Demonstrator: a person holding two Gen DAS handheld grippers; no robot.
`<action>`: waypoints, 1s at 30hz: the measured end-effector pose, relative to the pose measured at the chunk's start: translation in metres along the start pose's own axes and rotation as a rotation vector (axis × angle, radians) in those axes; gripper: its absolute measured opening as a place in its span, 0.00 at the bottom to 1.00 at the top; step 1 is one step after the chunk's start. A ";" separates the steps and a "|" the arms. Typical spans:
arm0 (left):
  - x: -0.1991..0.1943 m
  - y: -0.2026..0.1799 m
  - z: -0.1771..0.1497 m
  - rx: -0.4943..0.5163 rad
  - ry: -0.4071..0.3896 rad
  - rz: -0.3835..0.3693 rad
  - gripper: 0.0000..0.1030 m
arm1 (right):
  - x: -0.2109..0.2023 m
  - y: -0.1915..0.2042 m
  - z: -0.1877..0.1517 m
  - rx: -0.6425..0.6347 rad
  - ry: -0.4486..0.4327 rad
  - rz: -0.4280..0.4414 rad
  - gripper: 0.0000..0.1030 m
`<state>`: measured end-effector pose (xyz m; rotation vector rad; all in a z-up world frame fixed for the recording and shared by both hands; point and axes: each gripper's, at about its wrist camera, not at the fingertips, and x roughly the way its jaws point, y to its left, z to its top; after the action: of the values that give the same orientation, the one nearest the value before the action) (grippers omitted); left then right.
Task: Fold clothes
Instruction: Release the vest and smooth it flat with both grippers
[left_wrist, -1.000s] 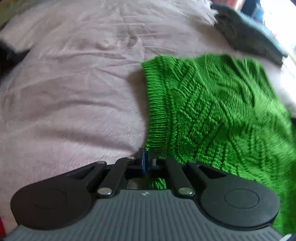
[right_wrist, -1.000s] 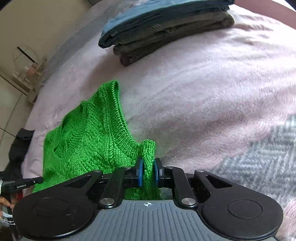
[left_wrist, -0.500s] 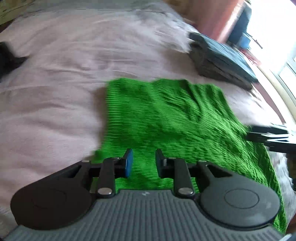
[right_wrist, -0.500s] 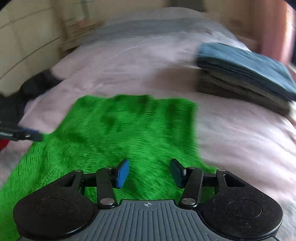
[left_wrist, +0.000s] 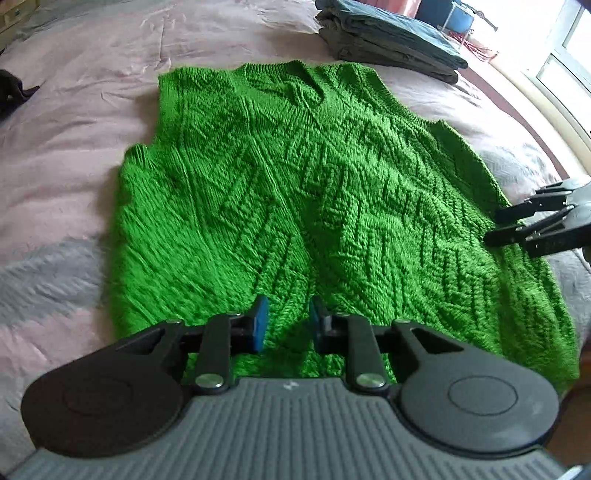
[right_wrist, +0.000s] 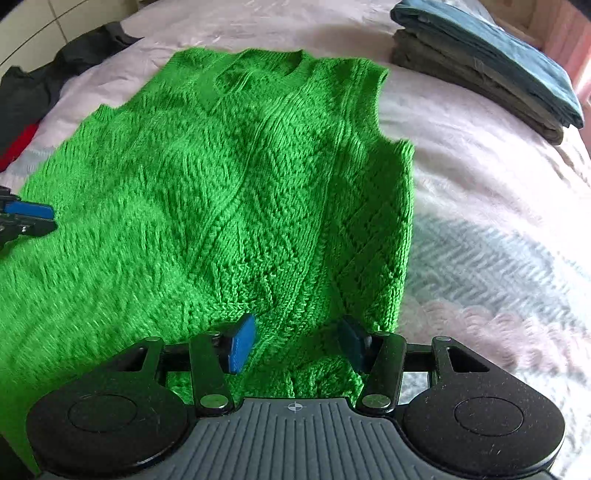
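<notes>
Vest (left_wrist: 303, 177) (green knit) lies flat beneath both grippers (left_wrist: 285, 325) (right_wrist: 295, 343), jaws apart, holding nothing.

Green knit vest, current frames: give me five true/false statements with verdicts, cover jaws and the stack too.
1. The green knit vest lies spread flat on the pink bedspread. True.
2. The left gripper has its jaws clamped on the vest's hem. False: the jaws are apart, holding nothing.
3. The right gripper has its jaws open. True.
4. The stack of folded clothes sits on top of the vest. False: it rests on the bedspread beyond the vest, apart from it.
5. The vest is already folded in half. False: neckline and both armholes show, unfolded.
</notes>
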<state>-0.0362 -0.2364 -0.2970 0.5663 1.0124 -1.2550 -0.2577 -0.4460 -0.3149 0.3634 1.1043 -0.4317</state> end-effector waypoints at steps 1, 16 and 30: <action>-0.001 0.007 0.008 -0.013 -0.020 -0.004 0.19 | -0.002 0.001 0.011 0.012 -0.036 0.008 0.52; 0.151 0.074 0.177 0.068 -0.183 0.067 0.13 | 0.134 -0.034 0.187 0.058 -0.251 -0.083 0.52; 0.099 0.059 0.137 -0.070 -0.137 0.001 0.17 | 0.073 -0.019 0.129 0.174 -0.181 -0.030 0.52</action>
<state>0.0610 -0.3840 -0.3269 0.4216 0.9372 -1.2354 -0.1396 -0.5359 -0.3306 0.4523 0.8988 -0.5779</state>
